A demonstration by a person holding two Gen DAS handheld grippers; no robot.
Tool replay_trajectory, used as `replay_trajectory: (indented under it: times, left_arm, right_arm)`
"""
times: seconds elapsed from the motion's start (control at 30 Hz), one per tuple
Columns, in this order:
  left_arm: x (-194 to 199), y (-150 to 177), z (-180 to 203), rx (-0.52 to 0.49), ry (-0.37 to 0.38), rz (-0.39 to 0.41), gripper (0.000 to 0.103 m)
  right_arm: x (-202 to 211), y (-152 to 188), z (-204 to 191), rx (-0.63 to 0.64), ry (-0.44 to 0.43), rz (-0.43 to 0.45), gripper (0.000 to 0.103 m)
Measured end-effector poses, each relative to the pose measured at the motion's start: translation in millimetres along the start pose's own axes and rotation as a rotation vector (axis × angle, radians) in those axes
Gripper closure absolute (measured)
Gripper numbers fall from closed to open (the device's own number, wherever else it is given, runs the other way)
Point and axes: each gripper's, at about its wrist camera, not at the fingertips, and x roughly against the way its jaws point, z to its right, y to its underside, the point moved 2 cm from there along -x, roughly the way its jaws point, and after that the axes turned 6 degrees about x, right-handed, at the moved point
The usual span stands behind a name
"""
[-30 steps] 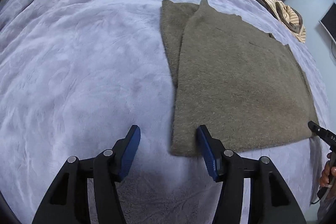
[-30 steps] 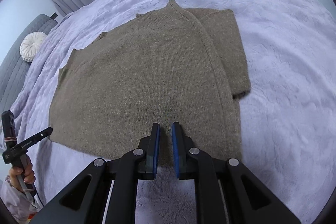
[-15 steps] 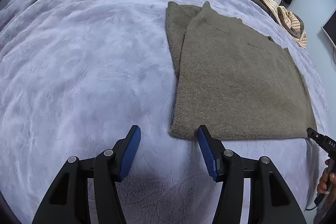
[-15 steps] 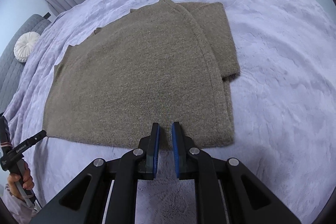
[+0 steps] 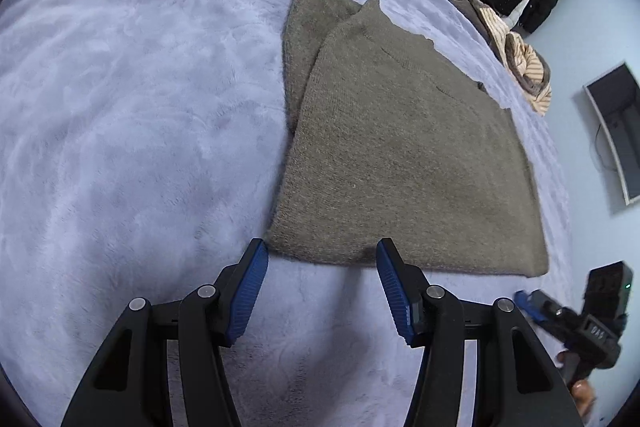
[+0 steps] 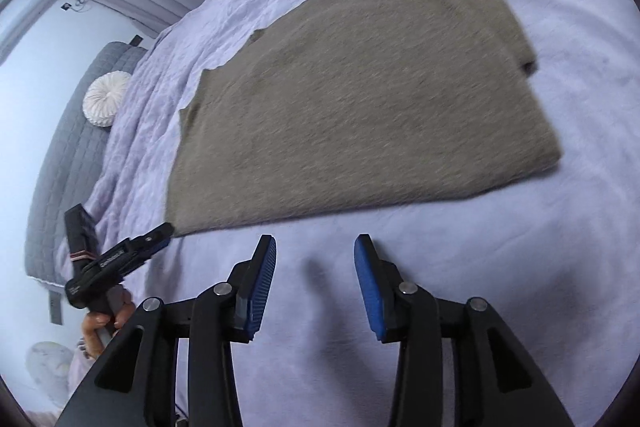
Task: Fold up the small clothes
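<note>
Right hand-held gripper (image 6: 315,247): jaws opening, nothing between them, over lilac bedspread (image 6: 500,267). Olive sweater (image 6: 360,99) lies flat just beyond, partly folded. Left hand-held gripper (image 6: 160,233) near sweater's left hem corner.

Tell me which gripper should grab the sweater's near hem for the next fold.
Probably left. The left gripper is open right at the olive sweater hem's corner. The right gripper, jaws opening and empty, sits back over the blanket.
</note>
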Motion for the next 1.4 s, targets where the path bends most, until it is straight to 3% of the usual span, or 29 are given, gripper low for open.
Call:
replay_trajectory:
  times: [0.2,0.33,0.37,0.4,0.43,0.5,0.53,0.6,0.7,0.8,0.93,1.1,1.23,1.4]
  left_arm:
    - [-8.0,-5.4,-8.8,0.098,0.079,-0.014,0.046]
    - [-6.6,-11.9,-15.8,0.143,0.123,0.006,0.048]
    - [-6.7,-13.6,-17.5,0.148,0.124,0.012,0.052]
    - [-7.8,-15.7,-18.5,0.148,0.114,0.016,0.07]
    - [-9.1,-17.7,-19.4,0.143,0.101,0.013,0.08]
    - [-4.9,-19.0,-19.2,0.145,0.128,0.029,0.081]
    - [0.7,-18.3,-17.4,0.129,0.132,0.049,0.082]
    - [15.5,-15.9,-8.4,0.077,0.131,0.105,0.082]
    - [21.6,-11.5,-2.6,0.02,0.103,0.131,0.082]
    - [1.4,-3.1,-15.6,0.006,-0.017,0.093,0.082]
    - [2.4,3.7,-33.7,0.058,0.031,0.084,0.082]
    - [27.6,-2.1,-25.6,0.018,0.011,0.144,0.082]
    - [39.5,-11.1,-1.0,-0.038,0.057,0.175,0.082]
    - [16.4,-16.8,24.7,-0.108,0.01,0.159,0.082]
  right_arm:
    - [-80.4,-4.9,-55.5,-0.072,-0.245,-0.077,0.057]
    - [-130.1,-17.2,-80.7,-0.136,-0.28,-0.079,0.057]
    - [-139.3,-19.6,-81.6,-0.171,-0.282,-0.076,0.057]
    - [-146.8,-21.2,-81.6,-0.208,-0.284,-0.072,0.057]
    - [-152.6,-22.6,-81.1,-0.244,-0.291,-0.065,0.057]
    - [-159.2,-24.9,-82.6,-0.276,-0.309,-0.069,0.071]
    - [-160.4,-26.7,-86.7,-0.267,-0.317,-0.081,0.095]
    - [-148.5,-32.9,-96.4,-0.199,-0.33,-0.06,0.095]
    - [-136.8,-32.8,-107.4,-0.107,-0.308,-0.059,0.095]
    - [-153.7,-20.4,-99.2,-0.111,-0.224,-0.119,0.095]
    - [-161.8,-11.0,-96.3,-0.109,-0.171,-0.14,0.096]
    - [-137.2,-10.8,-118.6,0.061,-0.134,-0.2,0.095]
    - [-99.2,-20.3,-125.5,0.171,-0.084,-0.119,0.095]
    - [-68.4,-48.6,-110.8,0.189,0.062,0.006,0.095]
